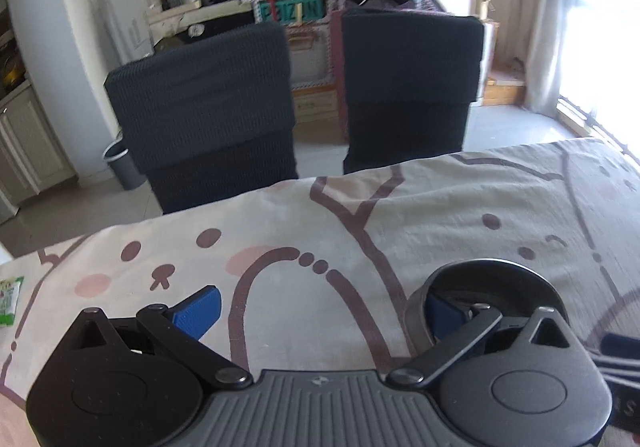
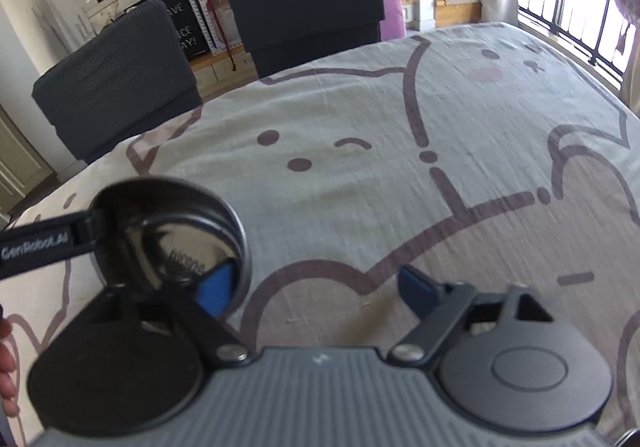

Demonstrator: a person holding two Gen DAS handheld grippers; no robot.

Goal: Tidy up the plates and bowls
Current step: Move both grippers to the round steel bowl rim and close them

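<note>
One dark metal bowl (image 1: 496,281) (image 2: 168,231) stands upright on the cartoon-print tablecloth (image 1: 320,231) (image 2: 360,119). My left gripper (image 1: 322,313) is open wide: its right blue fingertip (image 1: 442,313) dips inside the bowl, while its left fingertip (image 1: 200,311) hangs over bare cloth. My right gripper (image 2: 316,287) is also open and straddles the bowl's right wall. Its left blue fingertip (image 2: 216,287) is inside the bowl and its right fingertip (image 2: 416,287) is well clear of the outside. The left gripper's strap (image 2: 36,247) reaches the bowl's left rim in the right wrist view.
Two dark covered chairs (image 1: 200,103) (image 1: 412,87) stand at the table's far edge, with kitchen shelves behind them. A green packet (image 1: 10,303) lies at the left table edge. A grey bin (image 1: 120,163) sits on the floor. Fingers of a hand (image 2: 6,367) show at the left border.
</note>
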